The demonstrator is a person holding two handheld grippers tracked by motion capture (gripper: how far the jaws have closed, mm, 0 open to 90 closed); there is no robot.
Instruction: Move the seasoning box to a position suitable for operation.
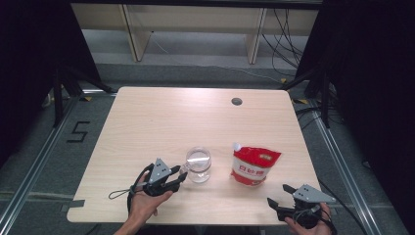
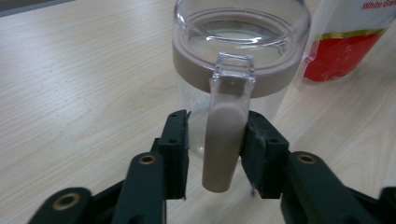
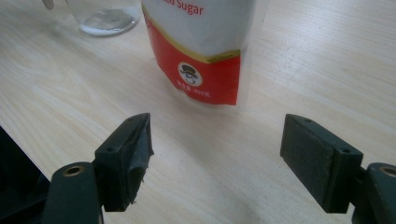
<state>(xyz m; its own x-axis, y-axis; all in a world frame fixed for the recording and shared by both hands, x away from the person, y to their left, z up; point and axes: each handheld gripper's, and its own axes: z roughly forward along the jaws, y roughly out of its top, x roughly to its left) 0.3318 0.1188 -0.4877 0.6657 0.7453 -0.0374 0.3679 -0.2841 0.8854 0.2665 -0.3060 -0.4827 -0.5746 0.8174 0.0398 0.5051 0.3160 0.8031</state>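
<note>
Pale wood worktop (image 1: 147, 122) carries two things. Nearest me, my right tongs (image 3: 217, 158) hover spread, nothing between them. My left tongs (image 2: 215, 154) bracket the one clear jar's (image 2: 233, 60) brown handle (image 2: 223, 144), one pad touching, a slight gap beside the other. Just right stands one red sugar pouch (image 1: 253, 166), its label cut off. Beyond lies grey floor.

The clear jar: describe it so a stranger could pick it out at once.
On the light wooden table, look toward the near edge, left of the red-and-white sugar pouch. The clear jar stands there: see-through, with a taupe lid band and a taupe clasp lever that hangs between the left tongs.
</note>
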